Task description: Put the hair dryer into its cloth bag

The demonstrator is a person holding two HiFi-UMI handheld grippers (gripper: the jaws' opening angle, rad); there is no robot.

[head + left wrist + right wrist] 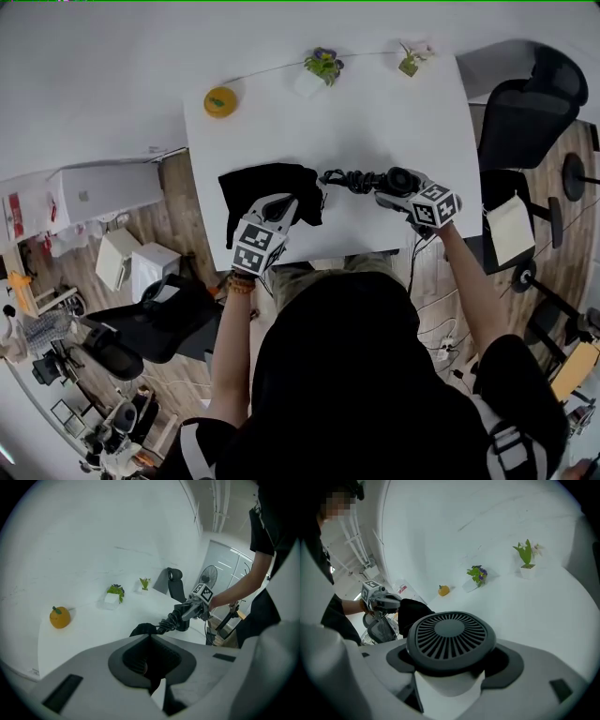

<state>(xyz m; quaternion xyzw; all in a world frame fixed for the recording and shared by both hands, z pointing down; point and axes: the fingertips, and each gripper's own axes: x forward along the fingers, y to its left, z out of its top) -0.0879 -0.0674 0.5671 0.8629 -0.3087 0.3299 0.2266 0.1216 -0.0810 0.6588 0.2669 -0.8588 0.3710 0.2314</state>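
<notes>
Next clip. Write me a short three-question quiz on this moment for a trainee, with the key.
1. True or false: the hair dryer already lies inside the black cloth bag.
2. What is the left gripper shut on? A. the cloth bag B. the orange fruit C. nothing at all
3. How many small potted plants stand along the far edge of the white table?
Key:
1. False. The right gripper holds the hair dryer outside the bag.
2. A. Black cloth sits between its closed jaws.
3. Two. The second stands further right in the head view.
</notes>
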